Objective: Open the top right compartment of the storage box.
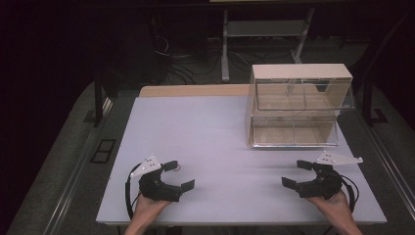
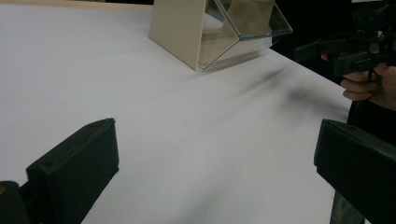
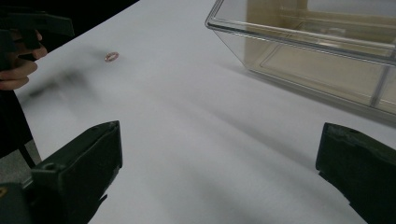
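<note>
- While both my jaws stand released and empty, a small ring (image 3: pixel 111 56) lies flat on the white bench (image 1: pixel 220 142), just beside my left gripper (image 1: pixel 178 175).
- My right gripper (image 1: pixel 292 173) is well apart from it, nearer the clear two-tier bin (image 1: pixel 298 105).
- The ring has no long axis, with bare bench all around it.

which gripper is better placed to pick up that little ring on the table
Left. The small ring lies on the white table right beside the open left gripper. The right gripper, also open and empty, sits far across the table near the clear bins.
</note>
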{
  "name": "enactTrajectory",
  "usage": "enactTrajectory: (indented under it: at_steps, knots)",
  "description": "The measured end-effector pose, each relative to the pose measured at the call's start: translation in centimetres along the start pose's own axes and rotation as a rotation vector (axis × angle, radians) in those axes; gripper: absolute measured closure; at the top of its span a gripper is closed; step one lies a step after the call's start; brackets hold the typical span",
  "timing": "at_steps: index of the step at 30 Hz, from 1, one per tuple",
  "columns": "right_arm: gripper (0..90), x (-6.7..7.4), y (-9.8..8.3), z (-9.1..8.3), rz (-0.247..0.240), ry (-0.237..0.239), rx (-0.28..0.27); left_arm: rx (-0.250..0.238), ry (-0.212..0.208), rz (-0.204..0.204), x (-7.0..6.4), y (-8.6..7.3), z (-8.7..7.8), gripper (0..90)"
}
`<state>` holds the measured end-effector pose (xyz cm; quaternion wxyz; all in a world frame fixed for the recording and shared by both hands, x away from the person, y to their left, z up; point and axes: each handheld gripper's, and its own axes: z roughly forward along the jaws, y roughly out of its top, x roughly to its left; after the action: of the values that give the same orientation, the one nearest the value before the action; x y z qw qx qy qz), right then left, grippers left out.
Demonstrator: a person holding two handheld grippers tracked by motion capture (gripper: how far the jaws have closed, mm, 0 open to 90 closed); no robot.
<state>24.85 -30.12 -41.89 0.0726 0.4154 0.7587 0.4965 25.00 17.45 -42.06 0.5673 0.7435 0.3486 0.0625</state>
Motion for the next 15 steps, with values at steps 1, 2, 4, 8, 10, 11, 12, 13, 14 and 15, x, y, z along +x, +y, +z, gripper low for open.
enactTrajectory:
  at_steps: [1, 2, 4, 8, 10, 11, 12, 13, 14, 15]
  knots:
    - [0.2, 0.00, 0.00, 0.00, 0.000, 0.000, 0.000, 0.000, 0.000, 0.000, 0.00, 0.00, 0.00, 0.0]
    - [0.2, 0.00, 0.00, 0.01, -0.002, 0.001, 0.000, -0.001, 0.000, 0.000, 0.00, 0.00, 0.00, 0.0]
    - [0.2, 0.04, 0.01, -0.02, 0.003, 0.005, 0.002, -0.001, -0.001, 0.000, 0.01, 0.00, -0.01, 0.0]
    - [0.2, 0.15, 0.03, -0.12, 0.013, 0.012, 0.008, -0.002, -0.001, 0.000, 0.02, 0.00, 0.00, 0.0]
    - [0.2, 0.15, 0.05, -0.17, 0.005, 0.014, 0.011, -0.001, -0.002, -0.001, 0.02, 0.00, 0.01, 0.0]
    - [0.2, 0.17, 0.07, -0.25, 0.005, 0.016, 0.013, -0.001, -0.001, -0.001, 0.01, 0.00, 0.02, 0.0]
    - [0.2, 0.17, 0.07, -0.25, 0.005, 0.016, 0.013, -0.001, -0.001, -0.002, 0.01, 0.00, 0.01, 0.0]
    - [0.2, 0.18, 0.10, -0.35, 0.004, 0.018, 0.015, -0.002, 0.000, -0.002, 0.02, 0.00, 0.01, 0.0]
    - [0.2, 0.18, 0.10, -0.35, 0.004, 0.018, 0.015, -0.001, 0.000, -0.002, 0.02, 0.00, 0.01, 0.0]
    - [0.2, 0.24, 0.15, -0.39, 0.001, 0.018, 0.020, -0.002, 0.000, -0.003, 0.02, -0.01, 0.04, 0.0]
